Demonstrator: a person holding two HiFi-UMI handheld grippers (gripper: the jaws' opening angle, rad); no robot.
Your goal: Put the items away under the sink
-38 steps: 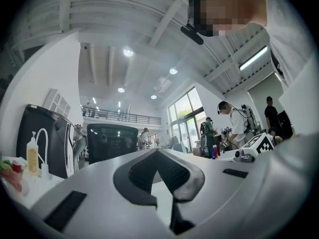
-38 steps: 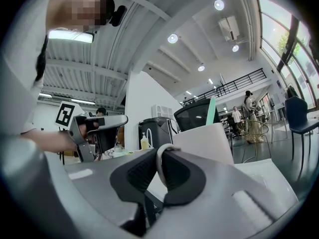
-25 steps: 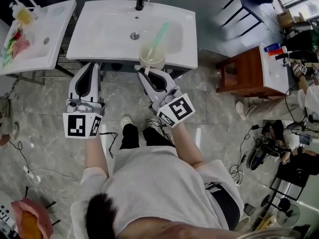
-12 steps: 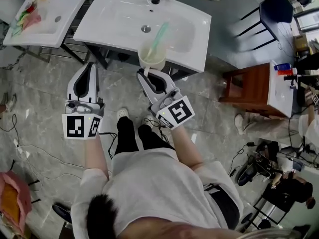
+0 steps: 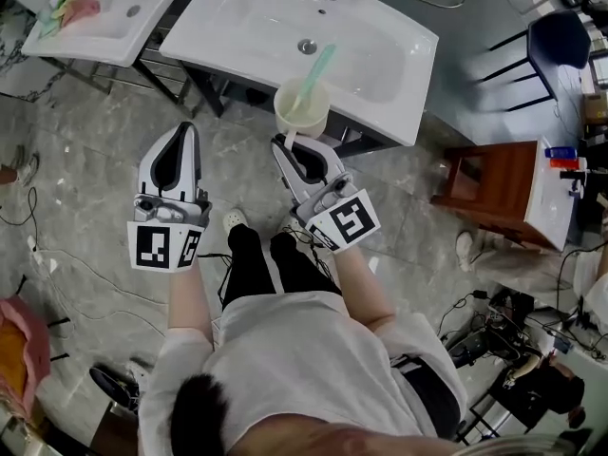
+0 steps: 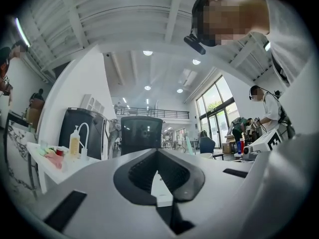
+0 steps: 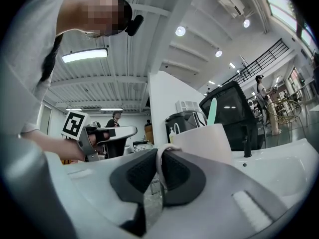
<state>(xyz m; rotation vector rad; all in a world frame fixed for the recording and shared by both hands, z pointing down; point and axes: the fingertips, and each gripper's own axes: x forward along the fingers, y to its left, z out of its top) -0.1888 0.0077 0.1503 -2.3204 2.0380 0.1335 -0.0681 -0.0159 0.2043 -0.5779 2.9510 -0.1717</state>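
A cream cup (image 5: 302,107) with a green toothbrush (image 5: 315,69) standing in it hangs just before the front edge of the white sink (image 5: 247,27). My right gripper (image 5: 288,143) is shut on the cup's handle (image 7: 162,156), and the cup (image 7: 204,138) stays upright. In the right gripper view the toothbrush (image 7: 212,111) sticks up above the rim. My left gripper (image 5: 180,129) is level with it to the left, over the floor, shut with nothing in it (image 6: 157,152). The dark frame (image 5: 228,88) under the sink shows below its edge.
A second white basin (image 5: 104,17) with coloured items stands at the top left. A brown wooden cabinet (image 5: 494,183) is at the right. Cables and shoes lie on the grey stone floor (image 5: 85,188). The person's legs are directly below the grippers.
Both grippers have sunk a little in front of the sink, the cup still held in the right one. The head view has swung, so the sink now sits further right.
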